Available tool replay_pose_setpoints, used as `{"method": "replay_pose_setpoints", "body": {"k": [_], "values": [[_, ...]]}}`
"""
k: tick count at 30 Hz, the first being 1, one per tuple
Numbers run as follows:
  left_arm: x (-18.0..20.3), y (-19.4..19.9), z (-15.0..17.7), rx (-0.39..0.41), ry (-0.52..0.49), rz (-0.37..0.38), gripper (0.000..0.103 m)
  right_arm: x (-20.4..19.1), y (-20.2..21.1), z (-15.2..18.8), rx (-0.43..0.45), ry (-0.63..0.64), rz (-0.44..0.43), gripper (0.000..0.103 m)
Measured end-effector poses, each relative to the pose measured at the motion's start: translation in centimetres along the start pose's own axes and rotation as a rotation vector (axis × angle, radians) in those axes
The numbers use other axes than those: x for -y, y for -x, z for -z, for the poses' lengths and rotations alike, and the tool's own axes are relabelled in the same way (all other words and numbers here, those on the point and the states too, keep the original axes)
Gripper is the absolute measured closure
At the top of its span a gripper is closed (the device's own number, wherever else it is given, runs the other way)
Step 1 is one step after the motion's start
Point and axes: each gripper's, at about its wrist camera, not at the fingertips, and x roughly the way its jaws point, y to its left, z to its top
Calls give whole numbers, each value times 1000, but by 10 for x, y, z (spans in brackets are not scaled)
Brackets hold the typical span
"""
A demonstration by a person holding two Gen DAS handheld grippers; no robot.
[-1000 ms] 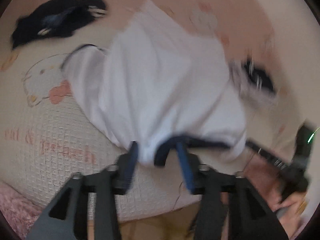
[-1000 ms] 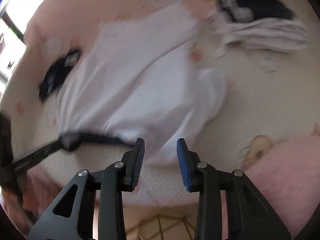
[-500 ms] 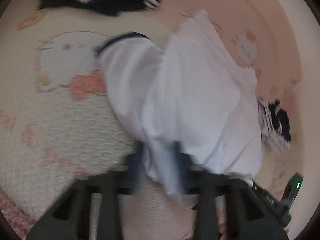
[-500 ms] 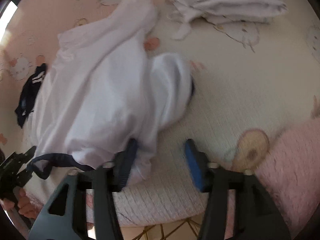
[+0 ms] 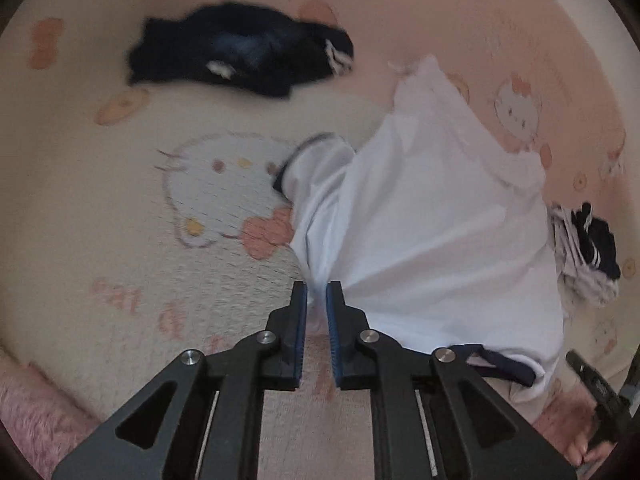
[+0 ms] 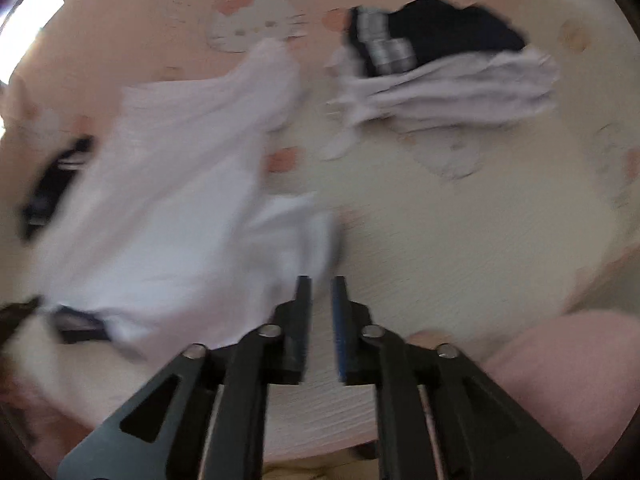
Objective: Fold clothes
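Here, left hand-held gripper (image 5: 317, 294) pinching white shirt (image 5: 420, 220)

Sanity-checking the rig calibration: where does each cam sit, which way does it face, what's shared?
Left wrist: on the left gripper, looking forward and down at the blanket; its fingers pinch the white shirt; the person's other hand shows at lower right.
Right wrist: on the right gripper, facing down at the blanket; its tips meet the shirt's edge, grip unclear through blur.
Shared: white shirt, blanket, the striped pile, a dark garment.
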Motion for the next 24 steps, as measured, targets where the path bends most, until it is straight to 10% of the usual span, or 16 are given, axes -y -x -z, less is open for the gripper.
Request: {"method": "replay_pose_setpoints", "body": {"k": [7, 14, 18, 24], "values": [[77, 3, 36, -113, -279, 275, 90, -7, -34, 18, -172, -100, -69, 72], [154, -36, 110, -335, -546, 203, 90, -23, -39, 10, -72, 178, 222, 73], [177, -45, 114, -333, -545, 255, 89, -11, -34, 7, -80, 111, 141, 73], [203, -43, 114, -285, -599, 342, 60, 8, -27, 4, -104, -4, 0, 72]]}}
